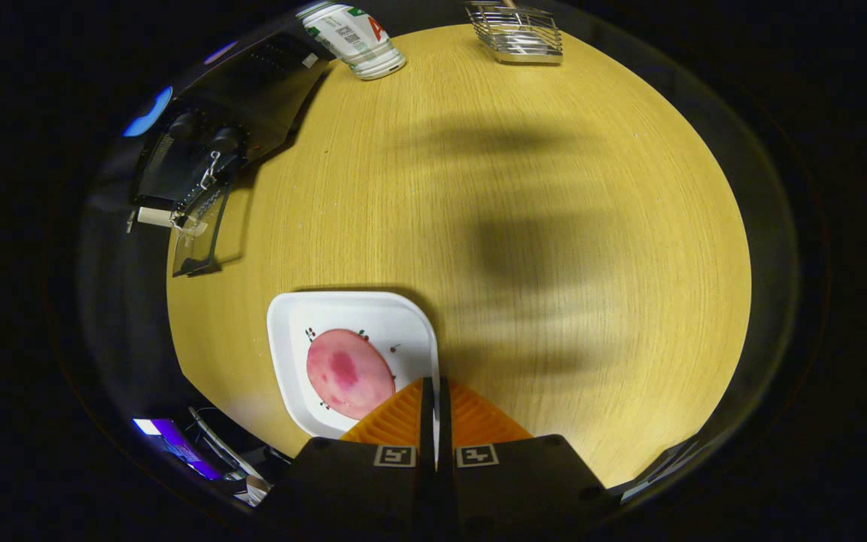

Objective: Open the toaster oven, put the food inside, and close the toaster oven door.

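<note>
A round pink slice of food (349, 373) lies on a white square plate (290, 331) on the wooden table. My gripper (434, 382) hangs high above the table, over the plate's right edge, with the food just left of the fingertips. Its fingers are shut together with nothing held between them. The black toaster oven (208, 143) stands far beyond the fingers to the left. Its glass door (202, 226) looks swung out over the table, with a pale handle (153, 217) at its edge. The oven's inside is hidden.
A green and white can (352, 38) lies tipped at the far side of the table, next to the oven. A wire metal rack (516, 34) stands at the far edge. Bare wood (554, 226) spreads ahead and to the right of the fingers.
</note>
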A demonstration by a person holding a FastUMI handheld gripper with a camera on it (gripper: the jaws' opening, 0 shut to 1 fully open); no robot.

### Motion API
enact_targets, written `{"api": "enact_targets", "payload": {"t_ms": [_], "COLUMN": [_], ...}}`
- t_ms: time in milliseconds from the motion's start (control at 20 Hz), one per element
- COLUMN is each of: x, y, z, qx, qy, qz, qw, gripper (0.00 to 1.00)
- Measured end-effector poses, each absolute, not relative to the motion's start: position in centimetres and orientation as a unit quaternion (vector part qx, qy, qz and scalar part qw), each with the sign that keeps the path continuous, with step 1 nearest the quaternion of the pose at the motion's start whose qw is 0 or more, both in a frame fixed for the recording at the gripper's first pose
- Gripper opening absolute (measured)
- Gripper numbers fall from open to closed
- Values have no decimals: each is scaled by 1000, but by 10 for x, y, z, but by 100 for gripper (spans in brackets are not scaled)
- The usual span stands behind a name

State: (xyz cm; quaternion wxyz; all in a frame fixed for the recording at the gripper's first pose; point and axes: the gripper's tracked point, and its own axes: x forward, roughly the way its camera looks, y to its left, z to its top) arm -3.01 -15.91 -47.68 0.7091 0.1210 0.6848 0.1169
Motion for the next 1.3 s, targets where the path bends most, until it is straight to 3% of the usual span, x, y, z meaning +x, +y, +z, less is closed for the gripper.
{"api": "enact_targets", "payload": {"t_ms": [750, 1300], "x": [-58, -79], "y": [-115, 9], "z": [-408, -379], "qx": [349, 457], "qy": [613, 570], "qz": [88, 12], "qw": [703, 683], "gripper": [5, 5]}}
